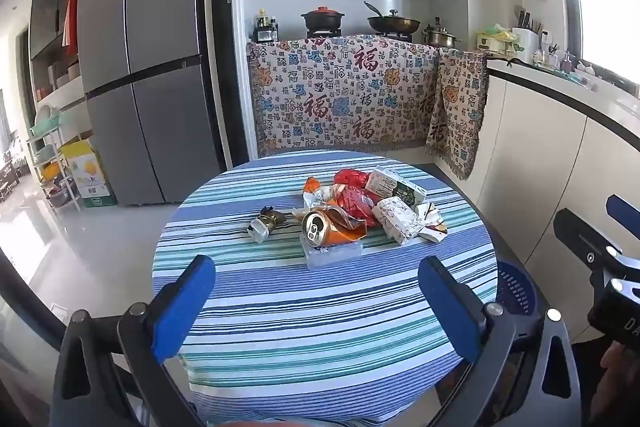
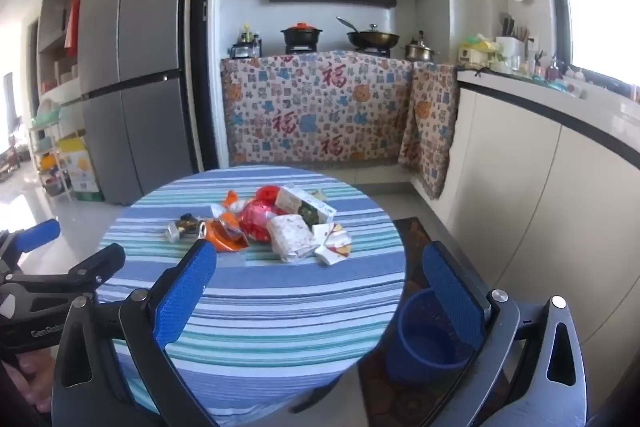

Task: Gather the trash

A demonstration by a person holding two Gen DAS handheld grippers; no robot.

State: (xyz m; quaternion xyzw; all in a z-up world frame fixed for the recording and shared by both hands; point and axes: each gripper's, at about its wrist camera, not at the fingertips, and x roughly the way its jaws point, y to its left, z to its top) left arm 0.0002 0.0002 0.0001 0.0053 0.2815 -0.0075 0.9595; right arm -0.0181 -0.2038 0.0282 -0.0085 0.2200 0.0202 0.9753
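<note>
So basically both grippers are hovering at the near edge of the round table [image 1: 280, 327], and neither is carrying anything. The left gripper [image 1: 316, 303] is sitting spread wide with nothing between its blue pads, aimed straight at the trash pile [image 1: 360, 211], and the right gripper [image 2: 320, 291] is likewise gaping and empty.

All the trash is lying bunched up mid-table: a crushed orange can [image 1: 332, 227] resting on a clear plastic box [image 1: 334, 253], red wrappers [image 1: 356, 201], a couple of cartons [image 1: 394, 189], and a small crumpled bottle [image 1: 264, 223] sitting apart to the left.

A blue bin [image 2: 428, 339] is waiting on the floor just beside the table's right edge, probably parked there so drops are short. I'm guessing the can is getting grabbed first since it's closest.
</note>
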